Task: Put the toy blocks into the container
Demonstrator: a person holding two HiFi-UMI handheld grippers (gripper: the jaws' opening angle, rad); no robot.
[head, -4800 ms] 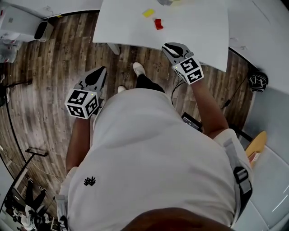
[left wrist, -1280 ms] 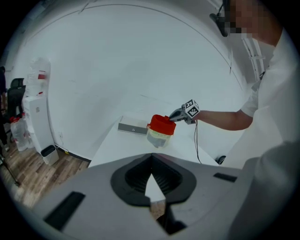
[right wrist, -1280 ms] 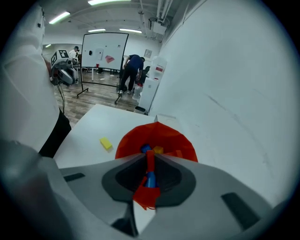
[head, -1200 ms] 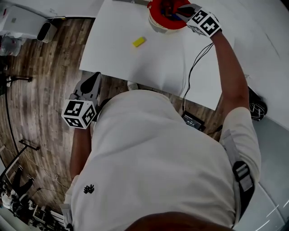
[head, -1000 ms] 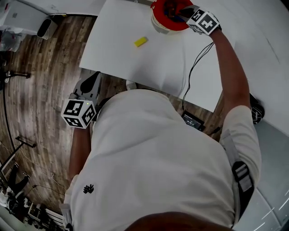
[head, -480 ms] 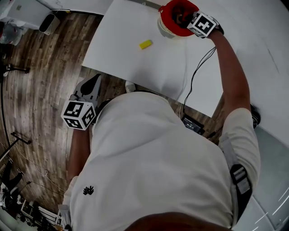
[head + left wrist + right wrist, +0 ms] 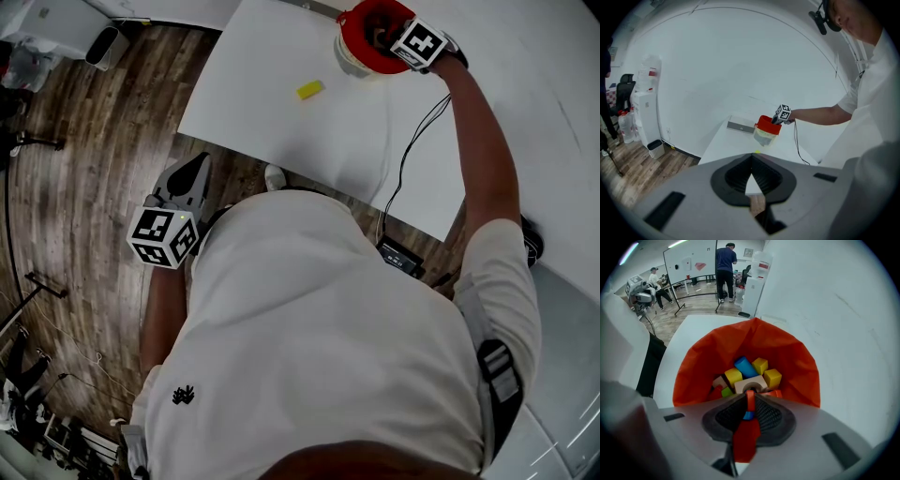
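Note:
A container [image 7: 354, 47] lined in red stands at the table's far edge. My right gripper [image 7: 382, 36] hangs over its mouth, shut on a red block [image 7: 746, 439] that sits upright between the pads. Inside the red liner [image 7: 797, 357] lie several blocks, among them a blue cylinder [image 7: 746, 366] and a yellow cube [image 7: 772, 378]. One yellow block [image 7: 310, 89] lies on the white table [image 7: 281, 122], left of the container. My left gripper [image 7: 194, 169] hangs shut and empty beside my hip over the wooden floor, short of the table edge.
A black cable [image 7: 412, 141] runs from my right hand across the table down to a black box [image 7: 398, 255] on the floor. A flat grey device [image 7: 741, 126] lies behind the container [image 7: 766, 127]. A white bin [image 7: 111, 42] stands far left. A person [image 7: 725, 268] stands in the room beyond.
Since the earliest frame the red block has left the table and my right gripper has carried it from the near edge to above the container. Over the last second it barely moved. The left gripper stayed put.

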